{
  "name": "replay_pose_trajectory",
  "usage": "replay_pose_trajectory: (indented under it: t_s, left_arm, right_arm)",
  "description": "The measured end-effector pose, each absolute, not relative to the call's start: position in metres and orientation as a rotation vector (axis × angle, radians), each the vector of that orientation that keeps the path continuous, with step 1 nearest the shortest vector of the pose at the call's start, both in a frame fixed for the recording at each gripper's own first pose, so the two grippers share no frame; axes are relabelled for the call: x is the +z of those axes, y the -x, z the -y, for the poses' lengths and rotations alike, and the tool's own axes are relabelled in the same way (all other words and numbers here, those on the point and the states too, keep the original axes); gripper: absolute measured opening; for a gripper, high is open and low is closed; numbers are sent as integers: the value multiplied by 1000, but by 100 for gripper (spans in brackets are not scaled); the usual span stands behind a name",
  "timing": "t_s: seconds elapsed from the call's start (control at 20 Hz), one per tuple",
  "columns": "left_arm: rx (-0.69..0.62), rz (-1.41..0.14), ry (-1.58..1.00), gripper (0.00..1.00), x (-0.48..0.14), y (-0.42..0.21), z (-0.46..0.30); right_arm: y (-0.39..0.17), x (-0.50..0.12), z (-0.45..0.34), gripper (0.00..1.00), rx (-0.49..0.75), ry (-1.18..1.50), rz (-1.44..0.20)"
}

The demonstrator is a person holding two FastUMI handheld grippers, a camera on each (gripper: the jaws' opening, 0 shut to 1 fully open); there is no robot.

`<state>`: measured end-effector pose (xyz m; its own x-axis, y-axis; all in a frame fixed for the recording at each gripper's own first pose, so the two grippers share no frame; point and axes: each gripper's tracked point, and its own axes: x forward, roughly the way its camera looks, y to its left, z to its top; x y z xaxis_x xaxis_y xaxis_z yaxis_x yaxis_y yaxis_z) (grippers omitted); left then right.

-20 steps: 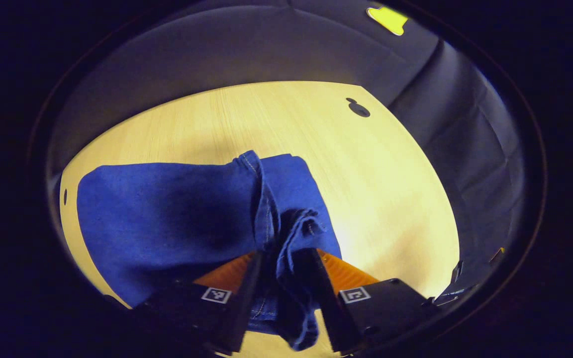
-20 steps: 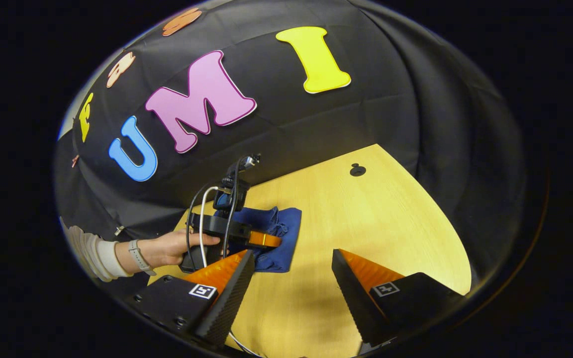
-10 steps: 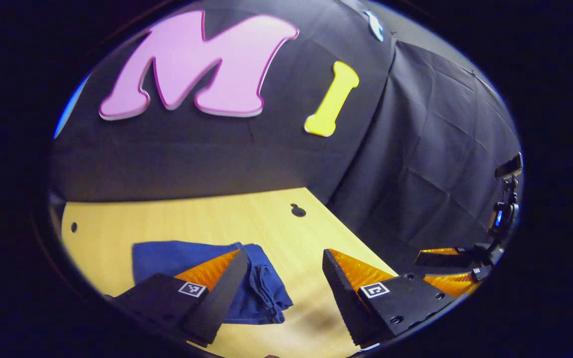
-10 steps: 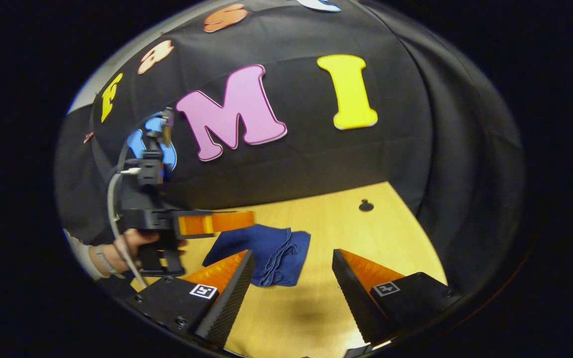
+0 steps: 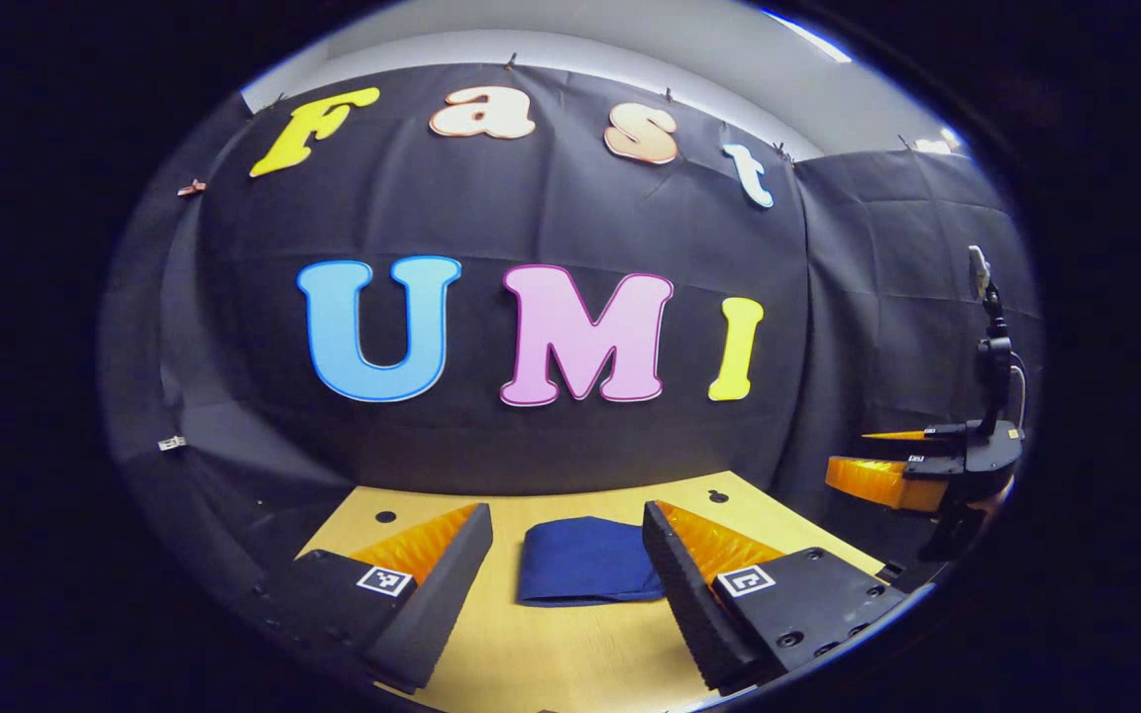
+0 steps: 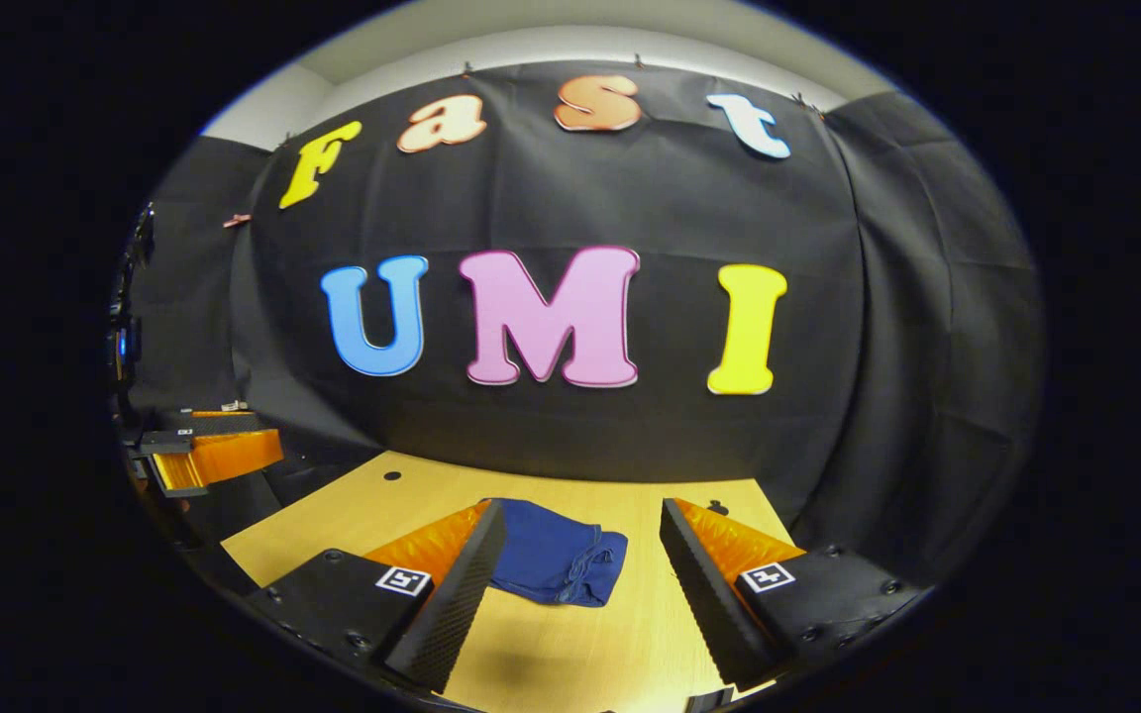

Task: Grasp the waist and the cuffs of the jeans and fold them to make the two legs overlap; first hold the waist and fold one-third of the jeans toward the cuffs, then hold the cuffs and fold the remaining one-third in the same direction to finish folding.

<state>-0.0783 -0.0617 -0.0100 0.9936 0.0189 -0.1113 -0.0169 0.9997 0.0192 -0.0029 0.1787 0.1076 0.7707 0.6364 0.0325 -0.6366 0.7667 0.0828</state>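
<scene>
- Now the jeans lie as a compact folded bundle on the wooden surface, towards its far side near the booth wall, with neither gripper touching them.
- Left gripper: its fingers stand wide apart and hold nothing; the bundle sits beyond and between them in the left gripper view.
- Right gripper: its fingers are likewise spread and empty, with the jeans ahead of them, nearer the left finger.
- By how the bundle lies, the folding looks finished, though the layers are too small to count with certainty.
- Denim of this kind is likely soft but fairly heavy, with some body; it should drape rather than hold an edge, and stacked layers may slide over each other.
- In the right gripper view the near-right end shows rumpled, loose edges; any tidying grip is best taken there, pinching all layers together at a corner.
</scene>
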Motion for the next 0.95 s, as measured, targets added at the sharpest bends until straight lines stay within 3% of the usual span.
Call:
replay_pose_trajectory:
  t_s: [0.3, 0.65, 0.7, 0.75, 0.95]
  left_arm:
    - [114, -47, -32, 96, 9, 140, 55]
    - [253, -7, -9, 96, 44, 169, 60]
    - [259, 1, -10, 92, 49, 173, 61]
    - [267, 9, -16, 96, 54, 174, 61]
    - [264, 1, 9, 96, 56, 168, 83]
  right_arm:
    - [61, 141, -179, 96, 642, -36, 117]
    - [80, 164, -223, 96, 838, -25, 172]
    - [80, 171, -226, 96, 854, -37, 181]
    - [76, 177, -226, 97, 860, -43, 206]
    - [71, 181, -220, 96, 890, -49, 231]
